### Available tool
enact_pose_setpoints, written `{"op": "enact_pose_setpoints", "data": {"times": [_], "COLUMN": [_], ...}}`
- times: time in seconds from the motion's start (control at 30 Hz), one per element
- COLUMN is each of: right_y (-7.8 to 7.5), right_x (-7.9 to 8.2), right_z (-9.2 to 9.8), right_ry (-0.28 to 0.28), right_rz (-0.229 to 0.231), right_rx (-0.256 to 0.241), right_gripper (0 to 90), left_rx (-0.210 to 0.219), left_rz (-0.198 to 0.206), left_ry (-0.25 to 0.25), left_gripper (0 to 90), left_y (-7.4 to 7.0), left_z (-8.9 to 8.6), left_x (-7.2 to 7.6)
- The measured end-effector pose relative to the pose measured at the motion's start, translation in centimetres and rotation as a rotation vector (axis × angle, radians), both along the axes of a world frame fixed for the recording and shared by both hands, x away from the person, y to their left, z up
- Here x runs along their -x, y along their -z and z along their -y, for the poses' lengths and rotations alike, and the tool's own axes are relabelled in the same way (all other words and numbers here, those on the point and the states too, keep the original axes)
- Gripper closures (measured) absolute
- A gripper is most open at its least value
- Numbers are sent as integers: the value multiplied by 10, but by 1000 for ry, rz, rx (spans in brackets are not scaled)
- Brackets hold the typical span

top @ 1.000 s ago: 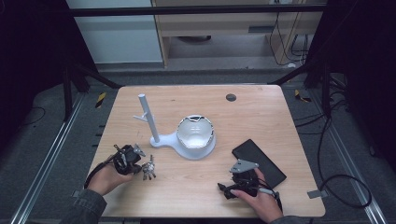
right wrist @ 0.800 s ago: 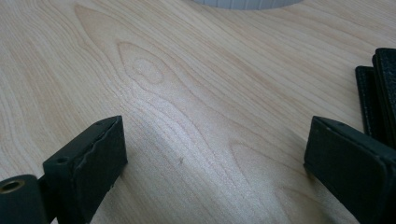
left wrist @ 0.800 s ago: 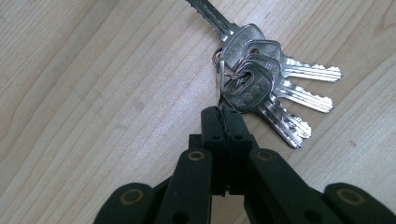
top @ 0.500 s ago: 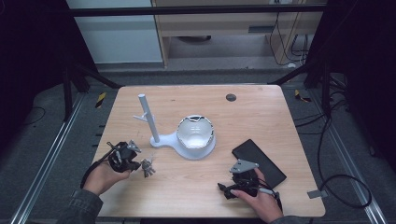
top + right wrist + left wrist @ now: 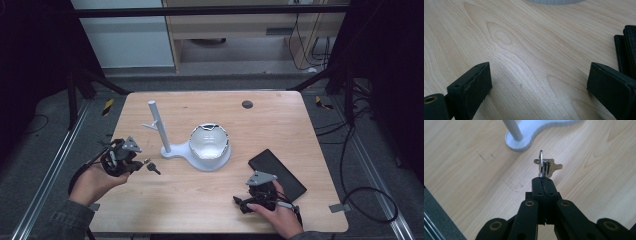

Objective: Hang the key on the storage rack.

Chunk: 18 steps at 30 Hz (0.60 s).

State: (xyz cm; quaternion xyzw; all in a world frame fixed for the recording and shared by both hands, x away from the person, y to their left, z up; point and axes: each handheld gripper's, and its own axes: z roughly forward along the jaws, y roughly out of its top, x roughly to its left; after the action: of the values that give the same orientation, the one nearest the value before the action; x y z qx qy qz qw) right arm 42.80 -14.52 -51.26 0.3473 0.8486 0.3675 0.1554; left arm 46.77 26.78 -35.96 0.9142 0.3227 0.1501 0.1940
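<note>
Wooden counter (image 5: 280, 125) carries a white stand (image 5: 200, 150): upright post with a side peg, joined to a bowl-shaped dish. Black wallet (image 5: 277, 172) lies flat near the counter's right front, just beside the right tongs (image 5: 250, 200). Right tongs rest low on the counter, jaws spread wide, gripping nothing.

Left tongs (image 5: 137, 162) at the left front edge are clenched on a bunch of keys (image 5: 544, 166); ring and one silver key stick out past the jaw tips, lifted off the wood, near the post base.

Likely step: hang the keys on the peg, or drop them in the dish. To do it well: keep the clench firm since the grip is only on the thin edge of the bunch, raise clear of the base, turn the ring's opening toward the peg tip, slide on, then release. Watch for swinging keys knocking the post.
</note>
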Motion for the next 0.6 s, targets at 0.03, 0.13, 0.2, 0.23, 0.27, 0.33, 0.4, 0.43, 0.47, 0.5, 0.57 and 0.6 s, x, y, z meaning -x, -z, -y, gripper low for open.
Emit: {"op": "enact_pose_setpoints", "data": {"times": [0.03, 0.13, 0.2, 0.23, 0.27, 0.33, 0.4, 0.43, 0.47, 0.5, 0.57, 0.6], "right_y": [0, 0, 0, 0, 0, 0, 0, 0, 0, 0, 0, 0], "right_x": [0, 0, 0, 0, 0, 0, 0, 0, 0, 0, 0, 0], "right_z": [0, 0, 0, 0, 0, 0, 0, 0, 0, 0, 0, 0], "right_ry": [0, 0, 0, 0, 0, 1, 0, 0, 0, 1, 1, 1], "right_rz": [0, 0, 0, 0, 0, 0, 0, 0, 0, -1, 0, 0], "right_rx": [0, 0, 0, 1, 0, 1, 0, 0, 0, 0, 0, 1], "right_gripper": [57, 57, 57, 56, 57, 56, 56, 56, 56, 55, 56, 55], "left_rx": [-8, -13, 11, 26, 26, 38, 42, 46, 44, 44, 46, 48], "left_rz": [13, 24, 33, 49, 49, 63, 74, 81, 86, 94, 101, 101], "left_ry": [-1, -4, -2, 0, 0, 4, 15, 16, 19, 17, 13, 13], "left_gripper": [899, 899, 899, 899, 899, 899, 899, 899, 899, 899, 899, 899], "left_y": [-8, -16, -27, -38, -38, -48, -59, -63, -68, -72, -79, -83], "left_z": [-1, -1, -3, -3, -3, -2, 0, 1, 2, 3, 5, 6], "left_x": [0, -1, -1, 0, 0, 2, 3, 3, 3, 2, -1, -3]}}
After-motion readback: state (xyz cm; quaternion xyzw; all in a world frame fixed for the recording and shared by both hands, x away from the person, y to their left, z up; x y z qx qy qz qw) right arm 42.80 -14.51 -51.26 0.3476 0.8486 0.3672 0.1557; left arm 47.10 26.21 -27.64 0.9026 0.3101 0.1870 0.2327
